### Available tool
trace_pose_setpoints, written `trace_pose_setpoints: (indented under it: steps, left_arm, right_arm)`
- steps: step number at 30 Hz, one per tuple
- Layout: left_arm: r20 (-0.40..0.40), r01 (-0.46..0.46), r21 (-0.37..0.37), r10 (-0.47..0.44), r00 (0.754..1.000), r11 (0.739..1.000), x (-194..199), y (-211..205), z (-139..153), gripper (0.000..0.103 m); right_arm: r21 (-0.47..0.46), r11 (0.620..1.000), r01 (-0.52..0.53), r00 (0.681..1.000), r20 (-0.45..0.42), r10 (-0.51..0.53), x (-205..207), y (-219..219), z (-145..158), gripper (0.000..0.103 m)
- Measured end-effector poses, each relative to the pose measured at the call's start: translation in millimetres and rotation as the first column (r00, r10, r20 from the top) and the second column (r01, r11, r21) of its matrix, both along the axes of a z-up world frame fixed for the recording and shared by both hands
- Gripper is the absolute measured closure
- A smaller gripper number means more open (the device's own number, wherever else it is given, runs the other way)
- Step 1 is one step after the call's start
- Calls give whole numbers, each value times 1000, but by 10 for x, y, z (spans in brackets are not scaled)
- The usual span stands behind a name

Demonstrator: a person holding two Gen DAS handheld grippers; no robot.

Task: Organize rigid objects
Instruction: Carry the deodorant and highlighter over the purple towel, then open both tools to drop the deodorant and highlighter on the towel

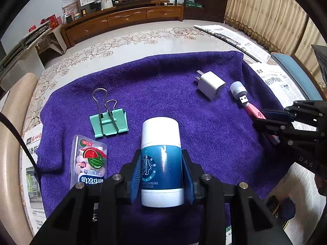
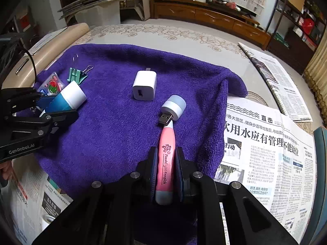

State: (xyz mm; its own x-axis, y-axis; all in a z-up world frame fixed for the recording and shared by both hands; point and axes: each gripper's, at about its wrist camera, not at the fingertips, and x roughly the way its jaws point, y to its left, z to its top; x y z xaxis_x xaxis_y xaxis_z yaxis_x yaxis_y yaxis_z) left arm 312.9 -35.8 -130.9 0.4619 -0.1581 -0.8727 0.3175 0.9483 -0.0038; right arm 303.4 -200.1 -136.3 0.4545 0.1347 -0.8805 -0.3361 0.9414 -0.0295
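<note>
My left gripper (image 1: 161,169) is shut on a blue-and-white cylindrical bottle (image 1: 161,155), white cap pointing away; it also shows in the right wrist view (image 2: 67,99). My right gripper (image 2: 166,163) is shut on a pink flashlight earpick (image 2: 166,159), seen from the left wrist view (image 1: 255,111) too. Its tip touches a small grey USB lamp (image 2: 173,108) on the purple towel (image 2: 114,126). A white charger plug (image 2: 144,85) lies mid-towel. A green binder clip (image 1: 109,122) and a watermelon-print candy pack (image 1: 89,161) lie on the left.
Newspapers (image 2: 265,153) cover the table around the towel, with a folded one at the far right (image 2: 273,71). A wooden cabinet (image 1: 124,20) stands across the room. A beige chair back (image 1: 12,134) lies at the left edge.
</note>
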Motion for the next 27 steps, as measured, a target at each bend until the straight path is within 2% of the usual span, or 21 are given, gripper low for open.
trace_pose_setpoints:
  steps: [1,3,5,6,7,10,12,13,15,16,17,18,19,20,23,27]
  left_arm:
    - [-2,3,0,-3,1000,1000,-3,0,0,67]
    - [-11,11,8,-11,1000,1000,-6,-11,-5,54]
    - [-12,17,24,-16,1000,1000,-20,-27,-12,48]
    - [-10,20,25,-19,1000,1000,-37,-28,-10,47]
    - [-15,21,20,-21,1000,1000,-44,-26,-10,47]
    - [-16,26,6,-25,1000,1000,-93,-24,18,41]
    - [7,29,1,-29,1000,1000,-151,-36,80,28]
    - [19,32,0,-32,999,999,-196,-48,127,26]
    - [38,32,-5,-32,999,999,-282,-66,217,16]
    - [48,28,-9,-27,998,1000,-335,-73,259,12]
    - [58,18,-18,-17,998,1000,-415,-77,313,1]
    - [68,4,-26,-3,998,1000,-486,-73,355,0]
    - [74,-8,-35,11,997,999,-560,-73,385,0]
    - [74,-16,-48,20,997,999,-637,-72,407,0]
    - [71,-43,-93,49,996,995,-901,-71,436,0]
    - [17,-94,-133,97,995,987,-1225,-108,313,0]
  right_arm:
    - [2,1000,-5,1000,-2,5,-3,2,1,85]
    - [9,1000,-15,1000,-8,15,-10,5,6,85]
    - [31,999,-21,1000,-19,21,-28,-5,20,79]
    - [42,999,-22,1000,-20,23,-42,-14,36,76]
    - [48,999,-20,1000,-15,21,-61,-26,54,68]
    - [77,997,-18,1000,-7,19,-146,-46,127,64]
    - [85,996,-10,1000,10,9,-237,-62,196,54]
    - [94,996,-7,1000,18,5,-281,-75,226,48]
    - [129,992,3,999,32,-7,-403,-116,312,42]
    - [140,990,14,999,40,-20,-468,-146,357,36]
    - [151,988,28,998,49,-36,-535,-184,401,28]
    - [159,986,38,997,57,-48,-583,-212,429,23]
    - [167,984,54,996,62,-65,-665,-254,466,9]
    - [169,983,66,995,63,-77,-674,-296,476,0]
    - [189,977,101,989,89,-119,-890,-406,524,0]
    - [192,975,115,989,71,-130,-1152,-541,459,0]
